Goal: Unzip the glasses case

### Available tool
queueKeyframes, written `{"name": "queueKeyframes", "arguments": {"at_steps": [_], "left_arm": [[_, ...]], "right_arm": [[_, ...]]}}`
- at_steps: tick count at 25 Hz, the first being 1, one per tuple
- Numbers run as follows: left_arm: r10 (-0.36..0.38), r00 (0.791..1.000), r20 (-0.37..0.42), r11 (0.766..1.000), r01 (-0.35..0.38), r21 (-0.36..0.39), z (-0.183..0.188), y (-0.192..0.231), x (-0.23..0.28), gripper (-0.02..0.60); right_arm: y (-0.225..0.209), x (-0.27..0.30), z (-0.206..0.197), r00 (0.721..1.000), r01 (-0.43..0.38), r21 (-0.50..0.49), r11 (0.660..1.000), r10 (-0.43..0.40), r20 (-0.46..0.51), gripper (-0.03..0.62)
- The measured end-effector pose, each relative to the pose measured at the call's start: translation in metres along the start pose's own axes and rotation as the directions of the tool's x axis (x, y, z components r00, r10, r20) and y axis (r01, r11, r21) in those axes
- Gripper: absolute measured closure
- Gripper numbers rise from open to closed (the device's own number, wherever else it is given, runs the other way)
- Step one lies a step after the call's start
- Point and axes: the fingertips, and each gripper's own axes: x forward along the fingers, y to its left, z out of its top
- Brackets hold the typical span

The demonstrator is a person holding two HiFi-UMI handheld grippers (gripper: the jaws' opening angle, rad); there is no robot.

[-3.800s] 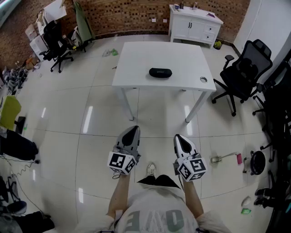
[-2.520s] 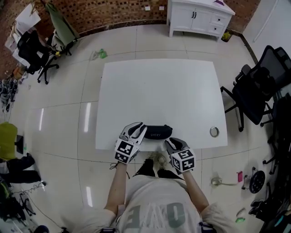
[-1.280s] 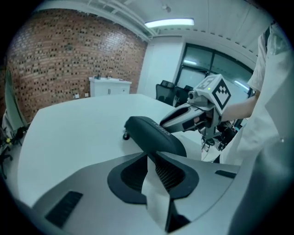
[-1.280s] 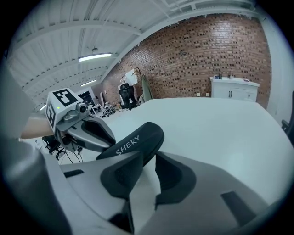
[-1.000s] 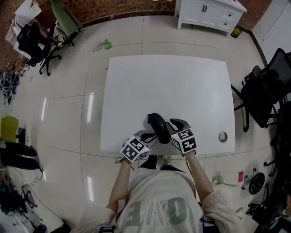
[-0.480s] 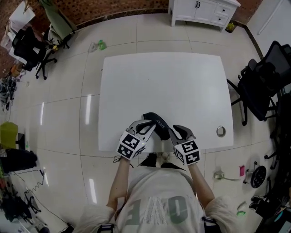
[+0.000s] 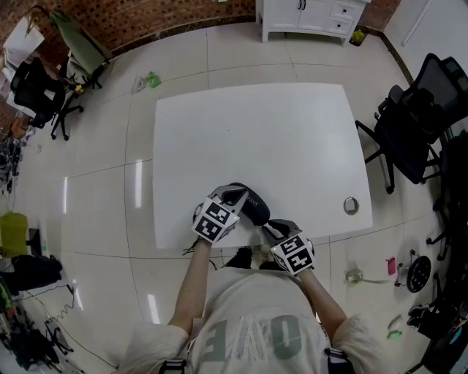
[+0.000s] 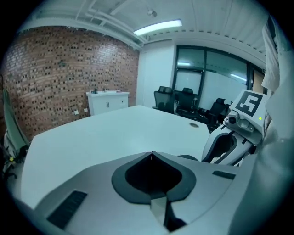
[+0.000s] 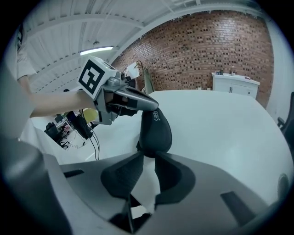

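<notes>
The black glasses case [image 7: 251, 206] sits near the front edge of the white table [image 7: 256, 124]. In the right gripper view the case [image 9: 156, 131] stands tilted, far end raised. My left gripper [image 7: 235, 193] is shut, and its tips [image 9: 154, 106] rest on the raised end. In its own view the left gripper [image 8: 151, 154] has closed jaws with nothing between them. My right gripper [image 7: 268, 227] points at the case's near end. Its jaws [image 9: 146, 153] are drawn in on that end, leaving a narrow gap.
A round metal grommet [image 7: 351, 205] sits in the table's right front corner. Black office chairs [image 7: 409, 117] stand to the right, and a white cabinet [image 7: 307, 11] is at the back. More chairs and clutter [image 7: 36, 80] lie far left. The person stands at the table's front edge.
The case went from flat to tilted. My left gripper moved up onto its raised end. My right gripper drew back toward the front edge, at the case's near end.
</notes>
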Motion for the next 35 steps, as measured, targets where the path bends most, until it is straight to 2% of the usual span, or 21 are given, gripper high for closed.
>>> {"name": "queueKeyframes", "arguments": {"at_steps": [3,6,12,15,18,20,24,31,33,34,35], "left_arm": [[0.021,1.000,0.010,0.998,-0.021,-0.061,-0.005,0.004,-0.002,0.575],[0.044,0.999,0.009,0.996,-0.044,-0.074,-0.008,0.008,-0.008,0.575],[0.104,0.994,0.018,0.986,-0.101,-0.133,-0.019,0.011,-0.021,0.575],[0.138,0.990,0.037,0.977,-0.130,-0.167,-0.019,0.013,-0.021,0.577],[0.138,0.990,0.044,0.975,-0.128,-0.180,-0.017,0.014,-0.020,0.577],[0.135,0.990,0.042,0.975,-0.125,-0.182,-0.018,0.013,-0.020,0.577],[0.140,0.989,0.046,0.972,-0.129,-0.196,-0.016,0.013,-0.023,0.577],[0.135,0.990,0.040,0.972,-0.125,-0.197,-0.018,0.011,-0.023,0.577],[0.137,0.990,0.047,0.971,-0.124,-0.203,-0.018,0.011,-0.023,0.577],[0.138,0.989,0.051,0.970,-0.125,-0.207,-0.018,0.011,-0.023,0.577],[0.139,0.989,0.056,0.969,-0.125,-0.212,-0.019,0.011,-0.023,0.577]], "right_arm": [[-0.009,0.002,0.004,1.000,0.014,-0.005,1.000,-0.014,0.011,0.522],[-0.022,0.004,0.010,0.999,0.039,-0.007,0.999,-0.039,0.023,0.522],[-0.058,0.013,0.031,0.988,0.140,-0.001,0.990,-0.139,0.059,0.522],[-0.053,0.011,0.027,0.992,0.116,-0.030,0.993,-0.114,0.058,0.522],[-0.041,0.012,0.015,0.997,0.079,-0.099,0.992,-0.077,0.026,0.522],[-0.036,0.016,0.012,0.997,0.074,-0.145,0.987,-0.073,0.009,0.522],[-0.034,0.027,0.016,0.995,0.093,-0.172,0.981,-0.099,-0.025,0.522],[-0.034,0.036,0.017,0.993,0.111,-0.115,0.987,-0.116,-0.035,0.522],[-0.034,0.038,0.017,0.991,0.123,-0.110,0.986,-0.127,-0.036,0.541],[-0.034,0.038,0.017,0.992,0.120,-0.105,0.987,-0.124,-0.034,0.592],[-0.034,0.038,0.017,0.992,0.115,-0.104,0.988,-0.119,-0.031,0.592]]}}
